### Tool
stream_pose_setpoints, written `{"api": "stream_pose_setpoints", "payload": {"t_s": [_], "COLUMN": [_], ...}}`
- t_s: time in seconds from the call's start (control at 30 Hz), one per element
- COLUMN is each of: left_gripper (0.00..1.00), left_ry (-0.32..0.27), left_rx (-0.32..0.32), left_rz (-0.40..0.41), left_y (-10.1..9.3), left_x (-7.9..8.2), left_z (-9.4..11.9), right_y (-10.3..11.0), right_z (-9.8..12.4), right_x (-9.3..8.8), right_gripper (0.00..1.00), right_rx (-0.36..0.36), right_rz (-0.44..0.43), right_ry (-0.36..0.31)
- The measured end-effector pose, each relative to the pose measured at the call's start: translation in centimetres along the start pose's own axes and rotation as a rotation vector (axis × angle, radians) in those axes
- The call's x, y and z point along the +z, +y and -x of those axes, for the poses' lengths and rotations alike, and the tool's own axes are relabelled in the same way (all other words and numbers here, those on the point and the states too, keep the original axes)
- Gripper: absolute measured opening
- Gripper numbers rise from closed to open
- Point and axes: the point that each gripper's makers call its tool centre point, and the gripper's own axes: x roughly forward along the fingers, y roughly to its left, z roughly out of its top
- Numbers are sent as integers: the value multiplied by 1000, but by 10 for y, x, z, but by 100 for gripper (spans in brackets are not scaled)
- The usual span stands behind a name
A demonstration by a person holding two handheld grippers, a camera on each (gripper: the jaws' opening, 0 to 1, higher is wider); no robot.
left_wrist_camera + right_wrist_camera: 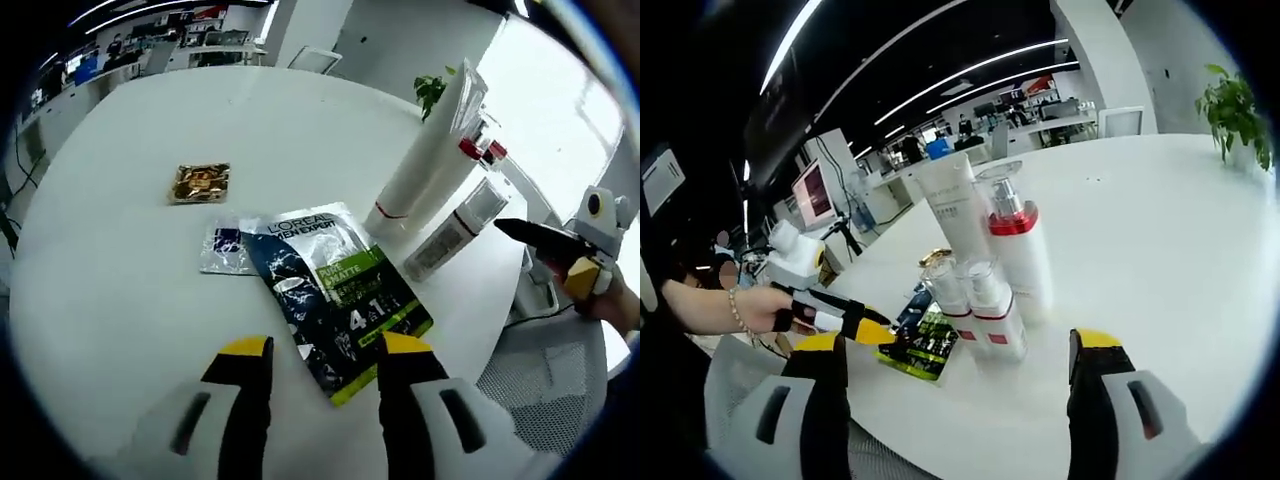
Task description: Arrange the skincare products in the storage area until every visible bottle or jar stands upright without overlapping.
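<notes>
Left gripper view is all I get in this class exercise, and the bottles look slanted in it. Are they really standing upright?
Observer: Yes. In the right gripper view the white tube, the red-banded bottle, the farther small bottle and the nearer small bottle all stand upright.
Operator: How are the small ones placed?
Observer: Side by side, close in front of the taller pair. I cannot tell whether they touch.
Operator: What is behind my tool?
Observer: A hand with a bracelet holds the left tool, whose tips are at the green sachet.
</notes>
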Motion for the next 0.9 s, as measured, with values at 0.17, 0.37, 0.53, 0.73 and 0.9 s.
{"api": "stream_pose_setpoints", "payload": {"t_s": [0.17, 0.37, 0.53, 0.73, 0.9], "left_gripper": [46, 60, 69, 82, 88], "left_ry": [-11, -48, -127, -215, -240], "left_rx": [23, 45, 26, 8, 7], "left_rz": [-16, -16, -9, -8, -16], "left_y": [5, 12, 10, 9, 7], "left_x": [0, -1, 1, 7, 6], "left_z": [8, 21, 32, 49, 63], "right_y": [0, 1, 4, 4, 6], "right_z": [0, 1, 0, 1, 1], "right_x": [0, 2, 2, 1, 3], "right_gripper": [92, 92, 92, 92, 93], "right_rx": [-1, 0, 9, 12, 22], "right_rz": [2, 9, 18, 25, 33], "right_ry": [-3, -10, -8, -9, -14]}}
